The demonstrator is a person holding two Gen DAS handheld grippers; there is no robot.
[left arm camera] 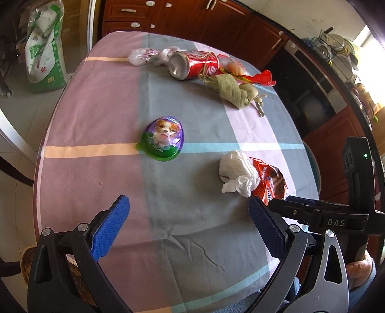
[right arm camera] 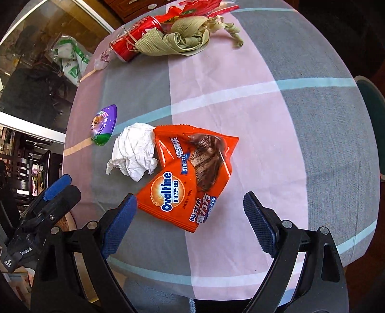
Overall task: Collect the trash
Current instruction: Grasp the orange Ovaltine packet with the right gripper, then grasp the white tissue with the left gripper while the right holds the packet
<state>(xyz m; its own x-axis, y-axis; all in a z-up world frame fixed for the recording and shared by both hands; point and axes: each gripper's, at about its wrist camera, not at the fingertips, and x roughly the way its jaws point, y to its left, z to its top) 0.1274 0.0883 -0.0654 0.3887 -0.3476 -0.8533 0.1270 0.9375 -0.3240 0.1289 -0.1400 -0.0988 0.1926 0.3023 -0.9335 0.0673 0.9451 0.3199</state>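
On worktop, near edge: we note orange snack wrapper, light, crinkly, slippery; pinch flat lower edge. Crumpled tissue touching it, soft. Right tool spread, empty; left tool likewise.

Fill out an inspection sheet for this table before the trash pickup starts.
Surface: round table in pink-and-grey checked cloth, slightly wrinkled.
Job's things: orange Ovaltine snack wrapper touching crumpled white tissue; purple-and-green egg-shaped puppy package; dented red soda can on its side; bundle of dried greenish leaves; red plastic wrapper; clear printed plastic bag.
Clutter: nothing seen.
Grippers: left tongs open, empty; right tongs open, empty, above the Ovaltine wrapper.
Cables: nothing seen.
Surroundings: wooden cabinets, green-and-white sack.
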